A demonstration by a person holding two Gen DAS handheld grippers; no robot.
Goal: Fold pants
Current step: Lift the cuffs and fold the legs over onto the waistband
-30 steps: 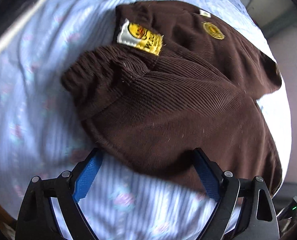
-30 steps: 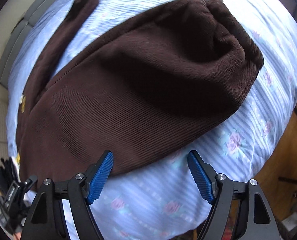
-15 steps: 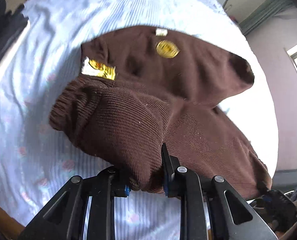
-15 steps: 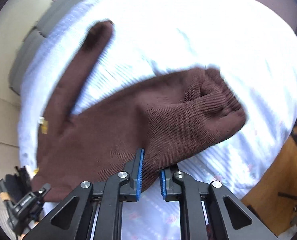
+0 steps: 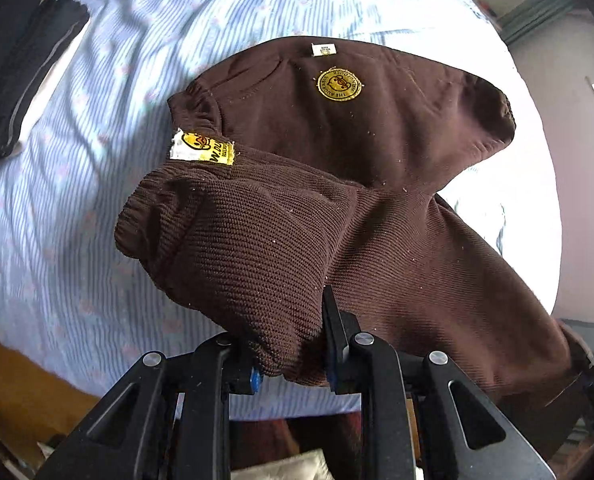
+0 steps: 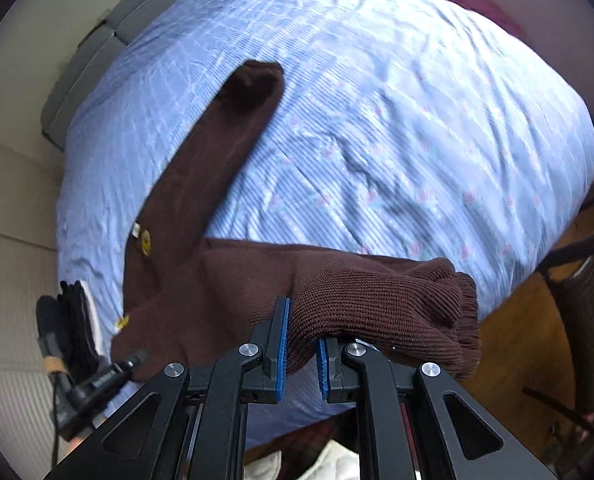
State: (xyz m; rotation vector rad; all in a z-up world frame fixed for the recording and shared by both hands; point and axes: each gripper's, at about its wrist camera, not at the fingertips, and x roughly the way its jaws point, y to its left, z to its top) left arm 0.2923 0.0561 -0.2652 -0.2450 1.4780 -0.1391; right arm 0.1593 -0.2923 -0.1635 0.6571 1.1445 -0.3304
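While the left hand-held gripper [image 5: 289,344] and right hand-held gripper [image 6: 301,346] each pinch ribbed cuff, the soft, light pants [image 5: 377,220] sag toward twelve o'clock on the bed [image 5: 77,220].

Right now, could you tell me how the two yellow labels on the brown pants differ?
The round yellow badge is a circular emblem lying flat on the smooth upper panel of the brown pants. The rectangular yellow tag is oblong with a white edge, sits tilted at the ribbed fold, lower and further left. Both are yellow with dark print, in the left wrist view.
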